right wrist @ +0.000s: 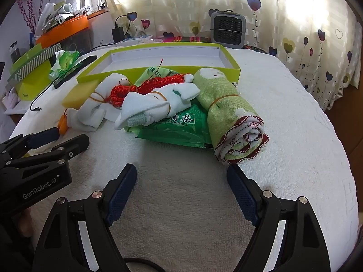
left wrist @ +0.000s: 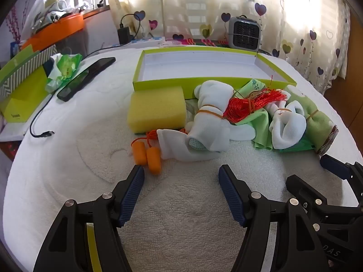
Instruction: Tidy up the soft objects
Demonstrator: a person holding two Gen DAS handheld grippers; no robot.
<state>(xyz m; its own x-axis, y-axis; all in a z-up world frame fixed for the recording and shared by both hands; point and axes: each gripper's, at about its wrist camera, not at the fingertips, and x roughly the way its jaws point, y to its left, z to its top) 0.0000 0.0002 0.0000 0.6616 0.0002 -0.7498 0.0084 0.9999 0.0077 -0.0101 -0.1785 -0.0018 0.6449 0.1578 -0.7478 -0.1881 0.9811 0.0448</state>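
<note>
We hold the left gripper (left wrist: 181,174) and the right gripper (right wrist: 181,173) spread wide over the white towel (left wrist: 181,204), both empty. Beyond them the yellow sponge (left wrist: 156,108), socks (left wrist: 211,117) and rolled green towel (right wrist: 229,113) lie near the green tray (left wrist: 204,83).

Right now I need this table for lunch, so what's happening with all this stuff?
A person holds a claw in each hand, sorting soft things. Both the left claw and right claw are open and empty, hovering over the white towel short of the pile. The sponge, white socks, red cord, rolled green towel, tea packet and orange earplugs lie in front of the green tray, which holds nothing yet.
</note>
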